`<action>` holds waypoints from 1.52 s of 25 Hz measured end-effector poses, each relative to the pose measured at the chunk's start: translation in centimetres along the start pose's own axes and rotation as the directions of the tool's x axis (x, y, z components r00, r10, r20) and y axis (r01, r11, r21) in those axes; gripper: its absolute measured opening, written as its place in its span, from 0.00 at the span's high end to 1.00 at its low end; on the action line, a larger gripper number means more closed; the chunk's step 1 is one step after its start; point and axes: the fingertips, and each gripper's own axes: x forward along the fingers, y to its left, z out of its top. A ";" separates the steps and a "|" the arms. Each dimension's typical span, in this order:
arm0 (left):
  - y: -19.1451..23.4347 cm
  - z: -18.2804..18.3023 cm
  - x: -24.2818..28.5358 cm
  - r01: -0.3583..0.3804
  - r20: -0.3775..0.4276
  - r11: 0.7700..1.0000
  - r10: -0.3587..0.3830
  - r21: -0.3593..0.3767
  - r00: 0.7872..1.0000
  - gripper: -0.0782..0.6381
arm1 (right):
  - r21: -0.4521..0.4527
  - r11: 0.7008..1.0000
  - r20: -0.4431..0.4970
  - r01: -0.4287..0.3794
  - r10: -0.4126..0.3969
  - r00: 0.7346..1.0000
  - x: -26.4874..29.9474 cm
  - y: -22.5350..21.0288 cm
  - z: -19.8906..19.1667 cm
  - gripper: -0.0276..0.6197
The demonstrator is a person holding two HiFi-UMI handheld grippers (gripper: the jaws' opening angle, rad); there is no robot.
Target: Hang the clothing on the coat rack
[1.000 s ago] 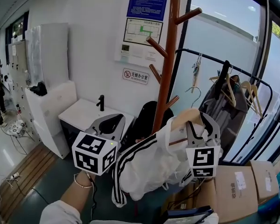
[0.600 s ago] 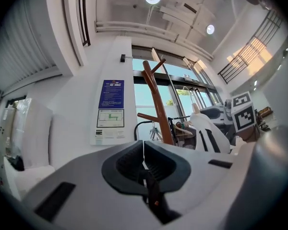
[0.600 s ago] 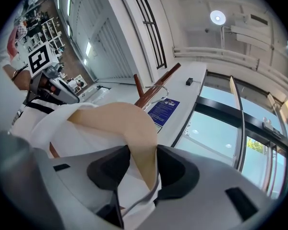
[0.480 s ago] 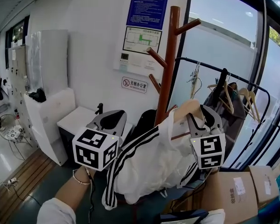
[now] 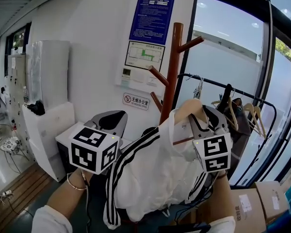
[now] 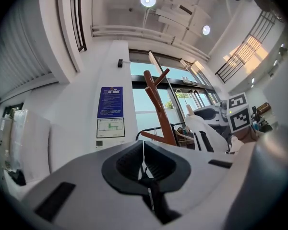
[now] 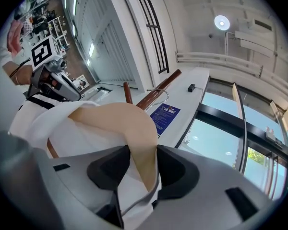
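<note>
A white jacket (image 5: 155, 174) with black stripes hangs on a pale wooden hanger (image 5: 189, 111). My right gripper (image 5: 200, 119) is shut on the hanger's shoulder, jacket collar pinched in too; in the right gripper view the hanger (image 7: 134, 128) fills the gap between the pads of that gripper (image 7: 143, 164). The brown wooden coat rack (image 5: 172, 72) stands just behind and left of the hanger, its pegs bare. My left gripper (image 5: 109, 123) is held left of the jacket, apart from it. Its pads meet in its own view (image 6: 143, 152), nothing held. The rack (image 6: 156, 99) rises ahead of it.
A black garment rail (image 5: 218, 86) with dark clothes and several hangers stands right of the rack before the window. A white cabinet (image 5: 43, 125) lines the left wall. Cardboard boxes (image 5: 254, 208) lie at the lower right. Wall notices (image 5: 150, 28) hang behind the rack.
Both grippers and the hung jacket have risen, and the hanger now sits higher against the rack's pole. The head view has tilted upward.
</note>
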 end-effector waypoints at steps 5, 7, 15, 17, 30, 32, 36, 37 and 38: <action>0.5 0.9 0.2 -0.001 0.005 1.000 0.001 0.001 1.000 0.87 | -0.021 1.000 0.028 0.004 -0.003 1.000 0.8 -1.5 2.0 0.66; 0.7 1.4 0.2 -0.003 0.009 1.000 0.003 0.002 1.000 0.87 | -0.031 0.999 0.041 0.011 -0.010 0.999 1.0 -2.2 3.1 0.66; 1.7 3.8 -0.1 -0.016 0.035 1.000 0.016 0.025 0.999 0.87 | -0.077 0.996 0.067 0.037 -0.032 0.997 1.4 -4.3 6.1 0.66; 2.1 4.3 0.0 -0.023 0.033 0.999 0.022 0.028 0.999 0.87 | -0.080 0.996 0.074 0.048 -0.042 0.996 1.4 -4.9 6.7 0.66; 3.8 5.1 -0.8 -0.059 0.025 0.998 0.059 0.022 0.998 0.87 | -0.048 0.998 0.107 0.031 -0.026 0.994 2.1 -7.6 9.1 0.66; 4.0 5.0 -0.9 -0.066 0.024 0.998 0.066 0.017 0.998 0.87 | -0.034 0.999 0.109 0.025 -0.021 0.994 2.5 -7.5 9.1 0.66; 4.6 4.7 -1.4 -0.078 0.019 0.997 0.078 0.014 0.997 0.87 | -0.009 1.000 0.114 0.003 -0.002 0.994 3.2 -7.1 9.1 0.66; 4.7 4.5 -1.6 -0.082 0.018 0.997 0.082 0.013 0.996 0.87 | -0.006 1.000 0.113 -0.004 0.005 0.994 3.4 -6.9 9.1 0.66; 4.9 4.4 -1.7 -0.085 0.017 0.996 0.085 0.011 0.996 0.87 | -0.003 1.000 0.112 -0.011 0.011 0.994 3.6 -6.7 9.0 0.66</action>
